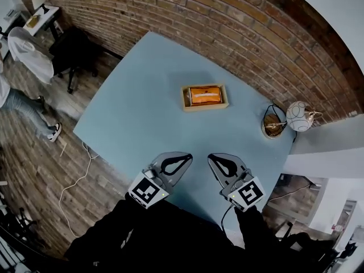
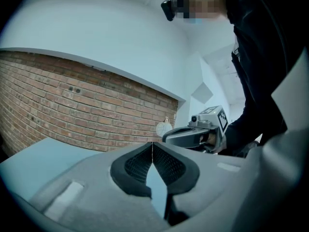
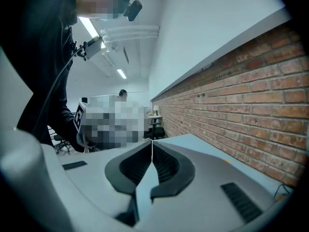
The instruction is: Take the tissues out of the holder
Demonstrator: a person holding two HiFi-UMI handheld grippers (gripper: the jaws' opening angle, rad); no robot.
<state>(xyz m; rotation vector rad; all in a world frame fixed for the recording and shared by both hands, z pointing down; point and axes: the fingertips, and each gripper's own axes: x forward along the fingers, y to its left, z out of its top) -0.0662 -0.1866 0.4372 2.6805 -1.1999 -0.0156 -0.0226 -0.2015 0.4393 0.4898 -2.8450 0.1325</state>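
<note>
So, left gripper (image 1: 185,158) hovers over the near bench (image 1: 131,112) edge with jaws clenched on nothing, probably staging for the approach. Holder (image 1: 205,104) sits mid-bench, well ahead of both tips, with the orange tissues (image 1: 205,95) inside and untouched. Right gripper (image 1: 213,159) mirrors the left, jaws clenched and empty, angled inward so both converge on the holder.

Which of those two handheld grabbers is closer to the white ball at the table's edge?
Right. The right gripper is at the table's near edge, the white ball farther back to its right. The left gripper is beside it, on the side away from the ball.
</note>
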